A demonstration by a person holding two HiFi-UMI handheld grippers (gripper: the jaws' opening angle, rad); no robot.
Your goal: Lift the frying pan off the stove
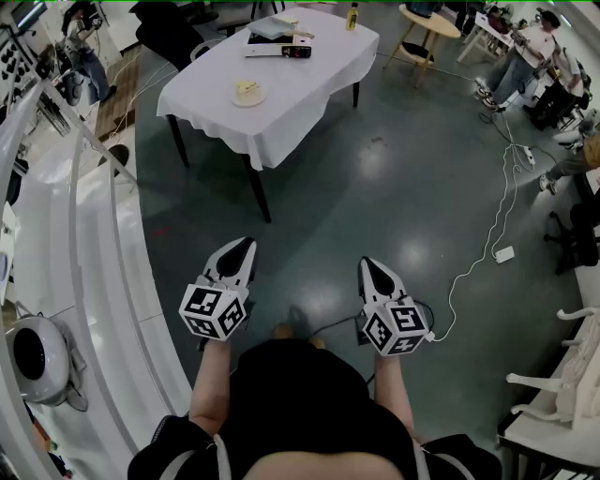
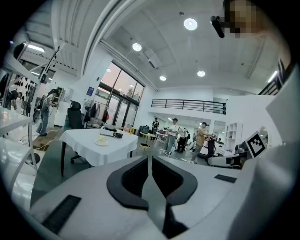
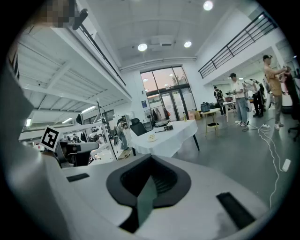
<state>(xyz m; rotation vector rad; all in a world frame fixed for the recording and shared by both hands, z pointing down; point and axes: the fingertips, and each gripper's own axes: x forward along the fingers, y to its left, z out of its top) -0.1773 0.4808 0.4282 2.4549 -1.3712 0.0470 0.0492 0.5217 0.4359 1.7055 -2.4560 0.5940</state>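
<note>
- The only print I can make out is the black-and-white square markers on the cubes [image 1: 213, 312] of my two tongs; none of it reads as words.
- My left gripper [image 1: 246, 246] has its jaws pressed together with nothing between them.
- My right gripper [image 1: 367, 264] is likewise closed and empty.
- Both are held above the dark floor, well apart from the white-clothed table [image 1: 309, 89] ahead.
- On that table sits a plate with a piece of cake [image 1: 248, 92]. At the far end lie a flat white and black stack [image 1: 277, 39] and a yellow bottle [image 1: 352, 16].
- Whether the stack is the stove with the frying pan I cannot tell; it is too small.
</note>
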